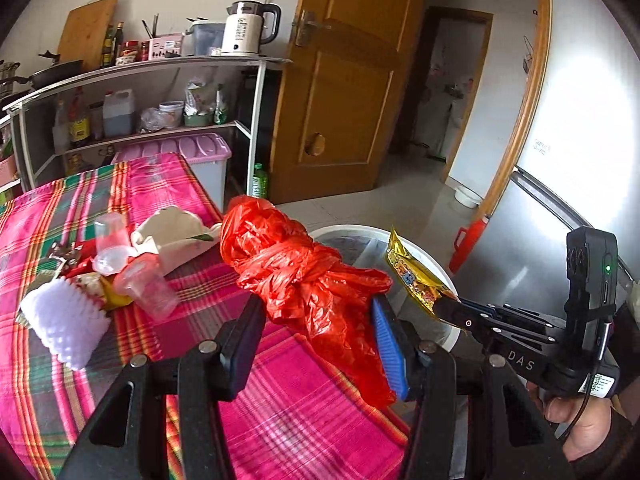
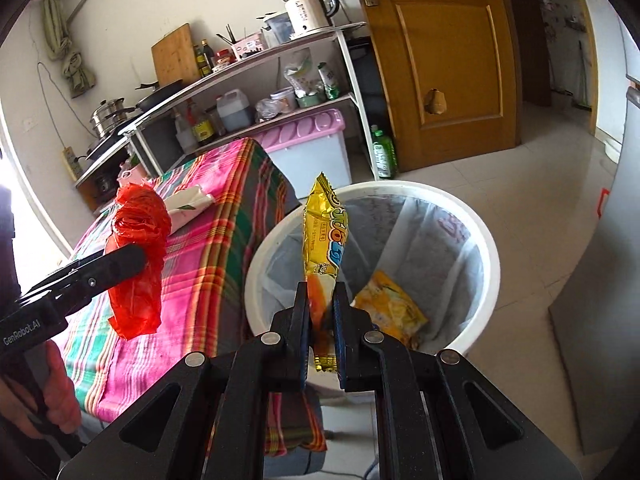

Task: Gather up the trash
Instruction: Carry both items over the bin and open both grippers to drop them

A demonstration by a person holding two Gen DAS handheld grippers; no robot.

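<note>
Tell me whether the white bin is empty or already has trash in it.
Not empty. The white bin, lined with a bag, already holds a crumpled yellow packet at the bottom.

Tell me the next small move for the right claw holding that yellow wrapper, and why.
Probably ease the right claw forward a little, then open it. It is shut on the yellow snack wrapper, which stands over the near rim of the white lined bin, so a release here might catch the edge.
</note>
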